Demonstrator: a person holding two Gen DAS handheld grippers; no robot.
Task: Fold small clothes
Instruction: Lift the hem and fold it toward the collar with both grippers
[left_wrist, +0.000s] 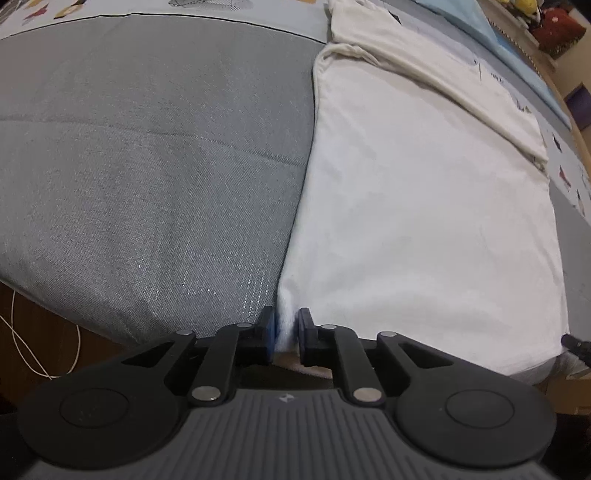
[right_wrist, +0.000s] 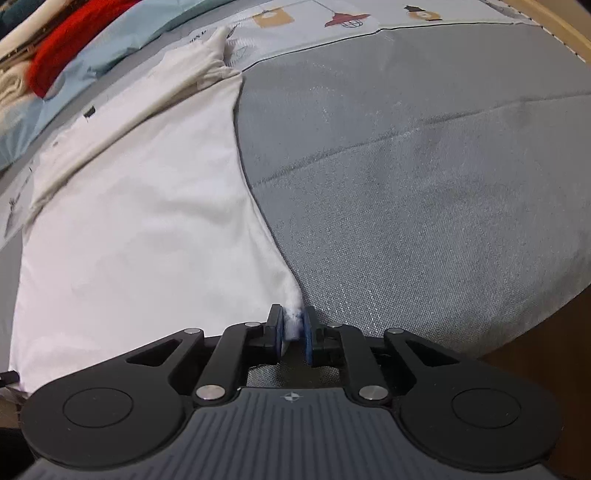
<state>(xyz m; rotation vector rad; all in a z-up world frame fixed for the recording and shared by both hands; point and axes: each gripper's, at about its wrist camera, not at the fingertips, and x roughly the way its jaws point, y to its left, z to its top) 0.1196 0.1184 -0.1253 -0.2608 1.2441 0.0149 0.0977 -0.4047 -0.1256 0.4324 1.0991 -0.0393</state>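
Observation:
A white garment (left_wrist: 424, 206) lies flat on a grey bed cover (left_wrist: 147, 184), with a sleeve folded over its far edge. My left gripper (left_wrist: 286, 328) is shut on the garment's near left corner at the bed's front edge. In the right wrist view the same garment (right_wrist: 140, 229) spreads to the left. My right gripper (right_wrist: 293, 326) is shut on its near right corner. Both corners are pinched between the blue pads and slightly bunched.
The grey cover (right_wrist: 424, 203) fills the bed beside the garment. A printed sheet (right_wrist: 332, 22) and a light blue pillow (right_wrist: 110, 40) lie at the far end, with a red cloth (right_wrist: 62, 55) beyond. A white cable (left_wrist: 33, 343) lies on the floor at left.

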